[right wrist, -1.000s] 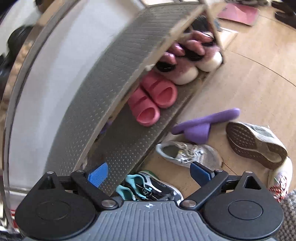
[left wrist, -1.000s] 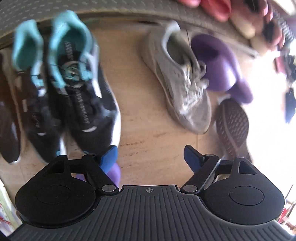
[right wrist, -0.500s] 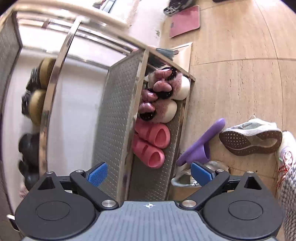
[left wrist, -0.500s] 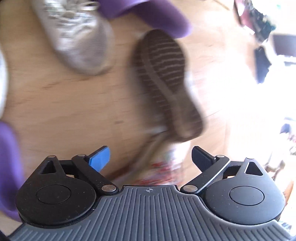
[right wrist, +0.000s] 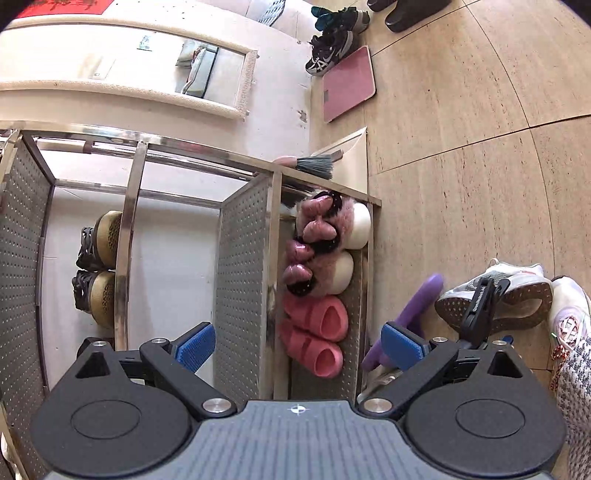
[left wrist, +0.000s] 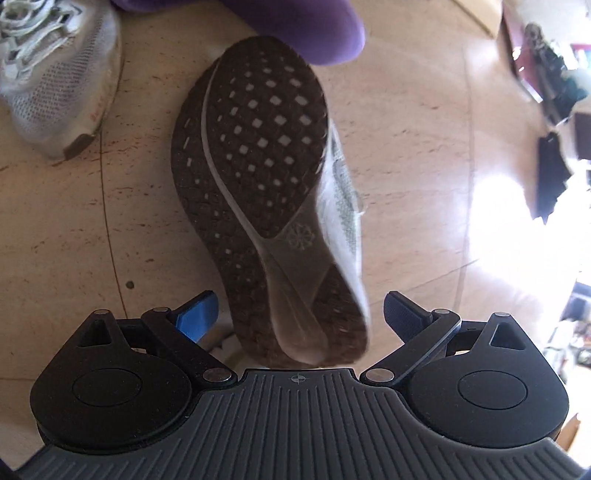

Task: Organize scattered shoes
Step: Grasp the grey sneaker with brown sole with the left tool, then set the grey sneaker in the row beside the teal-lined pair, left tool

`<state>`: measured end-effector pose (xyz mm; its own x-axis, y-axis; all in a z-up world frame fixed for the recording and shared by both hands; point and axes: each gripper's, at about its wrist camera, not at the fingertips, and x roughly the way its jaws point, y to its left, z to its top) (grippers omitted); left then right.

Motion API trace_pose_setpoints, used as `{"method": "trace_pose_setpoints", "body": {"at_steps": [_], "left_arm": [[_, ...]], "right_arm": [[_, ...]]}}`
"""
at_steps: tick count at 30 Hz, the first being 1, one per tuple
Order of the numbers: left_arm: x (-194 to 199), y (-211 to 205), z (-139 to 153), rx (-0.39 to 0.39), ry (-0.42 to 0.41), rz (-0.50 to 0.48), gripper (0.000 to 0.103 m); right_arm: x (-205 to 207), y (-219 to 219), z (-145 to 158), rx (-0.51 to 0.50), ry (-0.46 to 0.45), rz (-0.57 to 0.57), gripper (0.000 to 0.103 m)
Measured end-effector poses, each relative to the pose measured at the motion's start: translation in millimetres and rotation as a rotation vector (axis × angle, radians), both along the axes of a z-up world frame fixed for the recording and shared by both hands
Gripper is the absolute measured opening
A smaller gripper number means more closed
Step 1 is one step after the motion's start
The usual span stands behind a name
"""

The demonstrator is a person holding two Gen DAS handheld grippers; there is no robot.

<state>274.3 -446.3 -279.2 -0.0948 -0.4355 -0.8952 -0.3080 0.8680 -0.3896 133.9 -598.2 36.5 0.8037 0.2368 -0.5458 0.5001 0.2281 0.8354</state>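
Observation:
A grey sneaker lies on its side on the floor, brown sole (left wrist: 266, 177) facing me in the left wrist view. My left gripper (left wrist: 299, 314) is open, its blue pads either side of the sneaker's heel, not clamped. The same sneaker (right wrist: 498, 295) shows in the right wrist view, with the left gripper's fingers (right wrist: 480, 306) around it. Its mate, a second grey sneaker (left wrist: 55, 74), lies upright at the upper left. A purple slipper (left wrist: 303, 26) lies by the sole's toe. My right gripper (right wrist: 299, 343) is open and empty, facing the metal shoe rack (right wrist: 243, 280).
The rack's bottom shelf holds pink clogs (right wrist: 317, 339) and fluffy pink slippers (right wrist: 325, 243). Brown-soled shoes (right wrist: 99, 266) sit on another shelf. A pink scale (right wrist: 347, 85) and black sneakers (right wrist: 332, 48) lie further off. A white patterned shoe (right wrist: 572, 317) lies at the right.
My left gripper swung from the black-and-teal sneakers to the tipped grey sneaker and closed in on its heel. My right gripper tilted up and back, showing more of the rack.

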Motion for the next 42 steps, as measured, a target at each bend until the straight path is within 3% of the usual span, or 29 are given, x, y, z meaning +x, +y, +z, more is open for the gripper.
{"method": "trace_pose_setpoints", "body": {"at_steps": [1, 3, 5, 8, 14, 19, 23, 24, 25, 27, 30, 31, 33, 36, 39, 42], "left_arm": [[1.0, -4.4, -5.4, 0.007, 0.003, -0.016, 0.103], [2.6, -6.1, -7.2, -0.013, -0.013, -0.042, 0.091], [4.0, -6.4, -6.2, -0.034, -0.034, -0.066, 0.089], [2.5, 4.0, 11.0, 0.005, -0.103, -0.165, 0.088], [-8.8, 64.1, 57.4, -0.022, -0.139, -0.247, 0.085], [-49.6, 141.8, 111.5, -0.032, 0.01, -0.265, 0.085], [-78.4, 193.7, 134.6, 0.026, 0.112, -0.205, 0.083], [-77.2, 207.5, 135.5, 0.039, 0.112, -0.166, 0.072], [-70.2, 222.2, 133.5, 0.049, 0.093, -0.11, 0.071], [-52.9, 249.7, 129.8, 0.057, 0.049, 0.001, 0.084], [-24.0, 275.1, 148.8, 0.125, -0.03, 0.091, 0.089], [-19.4, 279.6, 162.3, 0.154, -0.06, 0.075, 0.09], [-24.2, 278.4, 198.9, 0.177, -0.13, -0.081, 0.092], [-59.2, 276.6, 224.2, 0.234, -0.172, -0.272, 0.096], [-103.0, 288.8, 226.3, 0.276, -0.144, -0.406, 0.096], [-128.3, 302.2, 204.1, 0.266, -0.101, -0.416, 0.096]], "right_arm": [[0.2, -0.9, -1.2, 0.005, 0.004, 0.002, 0.099], [3.2, 1.1, -3.2, 0.017, 0.005, 0.019, 0.099], [8.5, 6.6, -3.5, 0.013, 0.008, 0.051, 0.099], [15.1, 14.9, -3.5, -0.001, 0.013, 0.096, 0.099], [30.5, 40.0, -9.8, -0.018, 0.051, 0.17, 0.099], [34.9, 57.3, -10.1, -0.051, 0.073, 0.173, 0.099], [35.3, 75.4, -11.6, -0.072, 0.08, 0.212, 0.099], [35.3, 78.3, -12.2, -0.077, 0.08, 0.219, 0.099], [36.3, 83.2, -12.7, -0.092, 0.079, 0.231, 0.099], [40.0, 89.6, -13.5, -0.125, 0.083, 0.253, 0.099], [45.1, 98.8, -17.0, -0.172, 0.105, 0.286, 0.099], [46.8, 103.0, -19.7, -0.181, 0.119, 0.308, 0.099], [49.7, 109.4, -24.5, -0.176, 0.135, 0.35, 0.099], [57.9, 121.5, -27.2, -0.19, 0.146, 0.419, 0.099], [65.9, 138.7, -27.8, -0.26, 0.168, 0.473, 0.099], [70.9, 156.8, -41.1, -0.313, 0.211, 0.539, 0.099]]}}
